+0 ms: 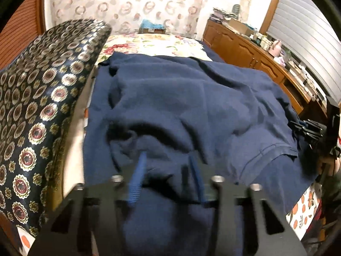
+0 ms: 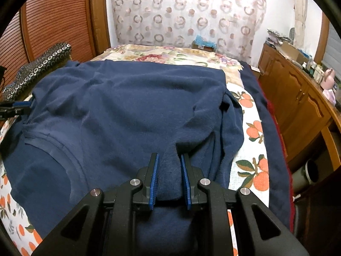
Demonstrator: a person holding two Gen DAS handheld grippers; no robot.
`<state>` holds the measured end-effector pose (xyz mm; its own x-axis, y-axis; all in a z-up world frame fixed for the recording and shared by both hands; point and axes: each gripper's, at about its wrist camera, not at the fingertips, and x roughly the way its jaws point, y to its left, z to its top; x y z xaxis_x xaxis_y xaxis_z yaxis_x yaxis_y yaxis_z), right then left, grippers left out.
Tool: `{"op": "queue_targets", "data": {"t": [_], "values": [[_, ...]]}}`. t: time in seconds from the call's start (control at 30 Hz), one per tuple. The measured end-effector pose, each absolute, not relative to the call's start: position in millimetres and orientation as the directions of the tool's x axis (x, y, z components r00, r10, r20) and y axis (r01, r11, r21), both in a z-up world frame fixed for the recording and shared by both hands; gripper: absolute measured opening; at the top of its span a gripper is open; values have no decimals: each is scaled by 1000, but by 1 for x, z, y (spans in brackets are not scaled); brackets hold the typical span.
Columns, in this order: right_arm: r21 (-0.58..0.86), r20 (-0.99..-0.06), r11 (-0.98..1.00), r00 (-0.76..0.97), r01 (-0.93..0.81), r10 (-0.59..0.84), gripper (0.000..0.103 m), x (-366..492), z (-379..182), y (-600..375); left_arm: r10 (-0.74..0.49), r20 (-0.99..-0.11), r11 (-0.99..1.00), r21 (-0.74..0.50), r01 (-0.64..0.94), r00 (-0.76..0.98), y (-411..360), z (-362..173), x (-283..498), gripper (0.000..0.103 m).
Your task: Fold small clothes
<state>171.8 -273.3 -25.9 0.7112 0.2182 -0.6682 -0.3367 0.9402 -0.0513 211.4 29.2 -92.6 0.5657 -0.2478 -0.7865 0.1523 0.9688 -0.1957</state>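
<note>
A navy blue shirt (image 1: pixel 181 106) lies crumpled on a table with an orange-fruit cloth; it also shows in the right wrist view (image 2: pixel 127 111), neckline (image 2: pixel 64 155) at the near left. My left gripper (image 1: pixel 168 166) has its blue pads on either side of a bunch of the shirt's fabric; the view is blurred. My right gripper (image 2: pixel 169 166) is shut on a fold of the shirt near its right edge. The right gripper shows at the far right of the left wrist view (image 1: pixel 309 128); the left gripper shows at the left edge of the right wrist view (image 2: pixel 12 108).
A dark patterned cushion (image 1: pixel 42 106) stands along the table's left side. The fruit-print tablecloth (image 2: pixel 251 149) is bare at the right. A wooden cabinet (image 2: pixel 298 98) with clutter on top runs along the right. A patterned curtain (image 2: pixel 181 12) hangs behind.
</note>
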Motion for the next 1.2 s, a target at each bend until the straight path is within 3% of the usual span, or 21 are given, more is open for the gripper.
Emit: {"op": "queue_targets", "data": {"t": [0.03,0.1,0.23,0.3,0.4,0.9,1.2], "values": [[-44,-668,940,710,-338,224,21,172,-26,-275,-241,-790,971,-195,142,563,33,-95,211,27],[-32,-667,940,708,-339,233,21,172,-26,-277,-241,-785,970,-197,139,571,37,-95,207,8],[-73,-680,935,703,-346,207,21,174,-23,-270,-251,-761,968,-204,147,598,42,-88,193,6],[-70,-673,937,709,-343,210,8,173,-16,-271,-260,-743,966,-201,165,617,42,-81,187,6],[-58,-647,942,731,-330,216,5,167,-4,-276,-261,-718,965,-197,171,646,42,-70,175,6],[126,-479,934,804,-334,352,3,100,44,-317,-282,-573,956,-239,172,770,63,-22,127,5],[113,-510,941,794,-319,330,3,67,9,-322,-259,-598,962,-231,146,758,68,-56,93,5]]}}
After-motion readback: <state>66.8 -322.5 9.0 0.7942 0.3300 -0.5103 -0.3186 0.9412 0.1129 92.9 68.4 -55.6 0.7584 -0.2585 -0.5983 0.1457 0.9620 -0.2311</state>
